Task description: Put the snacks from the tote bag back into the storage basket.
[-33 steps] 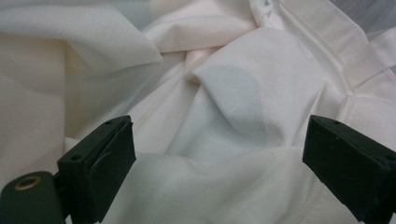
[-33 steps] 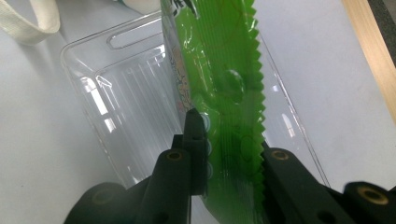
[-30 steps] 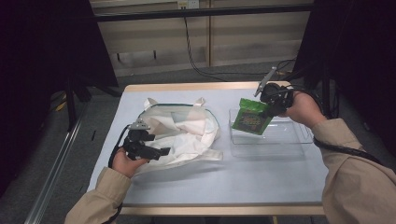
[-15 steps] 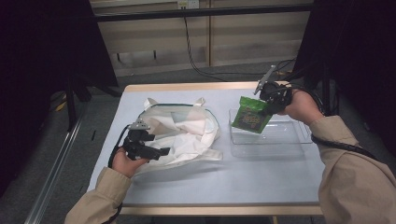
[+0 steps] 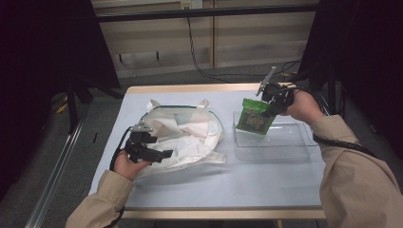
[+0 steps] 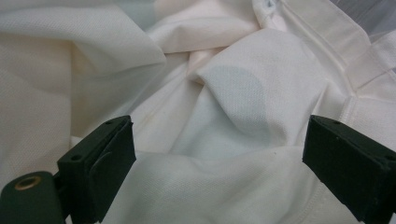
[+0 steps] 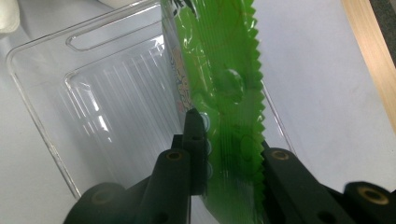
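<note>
Spanning the counter (image 5: pixel 266 190), a white cloth bag (image 5: pixel 190 137) lies left, a clear plastic tray (image 5: pixel 285 142) right. Left hand-held gripper (image 6: pixel 219 177), jaws spread, rests on the bag. Right hand-held gripper (image 7: pixel 229 154) pinches a green snack packet (image 7: pixel 219 70) above the tray. Judged step: transfer; next, carry packet to bag mouth

Dim overhead light, dark surroundings, soft shadows, slightly blurred close-ups.

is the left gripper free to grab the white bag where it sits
Probably yes: the left gripper stands open right over the white cloth bag, folds between its jaws and nothing in front. The right gripper is busy holding the green packet.
</note>
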